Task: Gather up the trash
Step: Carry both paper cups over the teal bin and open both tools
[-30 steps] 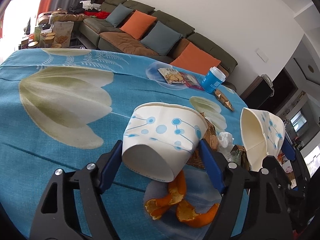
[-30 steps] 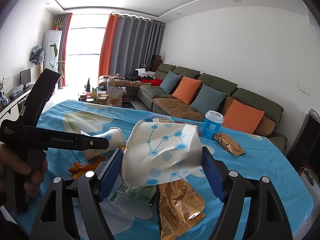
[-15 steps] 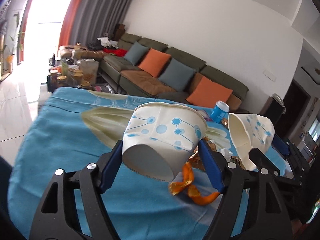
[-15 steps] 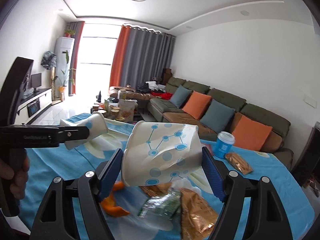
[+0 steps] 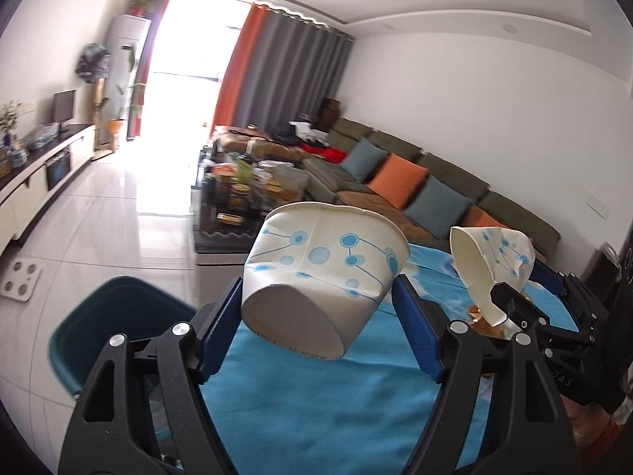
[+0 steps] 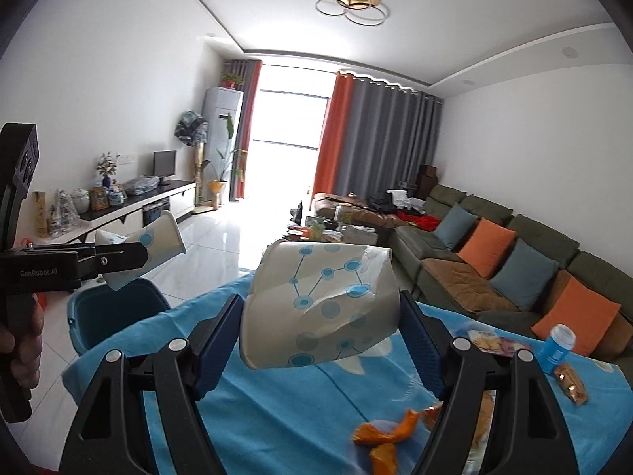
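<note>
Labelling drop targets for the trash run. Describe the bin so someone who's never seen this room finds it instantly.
Start at the table with the blue floral cloth, then go to its end nearest the bright window. On the white tile floor just past that end stands the bin, an open-topped dark teal plastic tub below table height. Nothing else near it is teal or open-topped; the left tongs hold a paper cup above it.

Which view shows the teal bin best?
The right wrist view: the teal bin stands on the floor past the table's edge, its open top in sight below the left gripper's cup. The left wrist view shows the bin blurred and partly behind the left gripper.
</note>
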Available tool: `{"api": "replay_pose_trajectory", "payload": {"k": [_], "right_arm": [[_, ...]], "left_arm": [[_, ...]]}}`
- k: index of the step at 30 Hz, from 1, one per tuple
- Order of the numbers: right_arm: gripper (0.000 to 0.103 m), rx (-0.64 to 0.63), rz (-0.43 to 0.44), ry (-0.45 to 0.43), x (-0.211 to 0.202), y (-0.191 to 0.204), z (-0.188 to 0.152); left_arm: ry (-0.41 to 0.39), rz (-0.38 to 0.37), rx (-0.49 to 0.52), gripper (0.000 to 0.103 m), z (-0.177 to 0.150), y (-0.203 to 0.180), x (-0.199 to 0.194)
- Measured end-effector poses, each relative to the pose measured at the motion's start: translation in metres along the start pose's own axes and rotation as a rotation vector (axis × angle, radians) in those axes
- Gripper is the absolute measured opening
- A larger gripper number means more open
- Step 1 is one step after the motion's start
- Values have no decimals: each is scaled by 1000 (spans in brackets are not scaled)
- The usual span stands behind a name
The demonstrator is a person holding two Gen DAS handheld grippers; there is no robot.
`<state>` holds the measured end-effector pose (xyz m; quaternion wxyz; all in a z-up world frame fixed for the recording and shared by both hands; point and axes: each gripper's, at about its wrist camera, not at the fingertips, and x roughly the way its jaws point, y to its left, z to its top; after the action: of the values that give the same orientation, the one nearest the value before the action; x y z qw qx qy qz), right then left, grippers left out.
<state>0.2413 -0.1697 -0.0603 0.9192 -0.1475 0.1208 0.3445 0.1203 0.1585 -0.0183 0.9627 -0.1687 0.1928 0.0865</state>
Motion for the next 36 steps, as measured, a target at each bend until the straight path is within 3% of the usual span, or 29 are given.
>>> {"api": "replay_pose_trajectory", "payload": {"k": [9,19,26,36], "right_arm": [[75,-58,245,44,43,71,28],[75,-91,394,154,99,128,43],[75,-105,468,263,143,158,42],[75,-105,500,397,188,180,27]], "left_arm": [[-31,187,-84,75,-2,92,-58],[5,261,-156,75,-27,168,-89],[56,290,-187,75,-39,179,-58],[143,320,-211,75,-51,199,6]]}}
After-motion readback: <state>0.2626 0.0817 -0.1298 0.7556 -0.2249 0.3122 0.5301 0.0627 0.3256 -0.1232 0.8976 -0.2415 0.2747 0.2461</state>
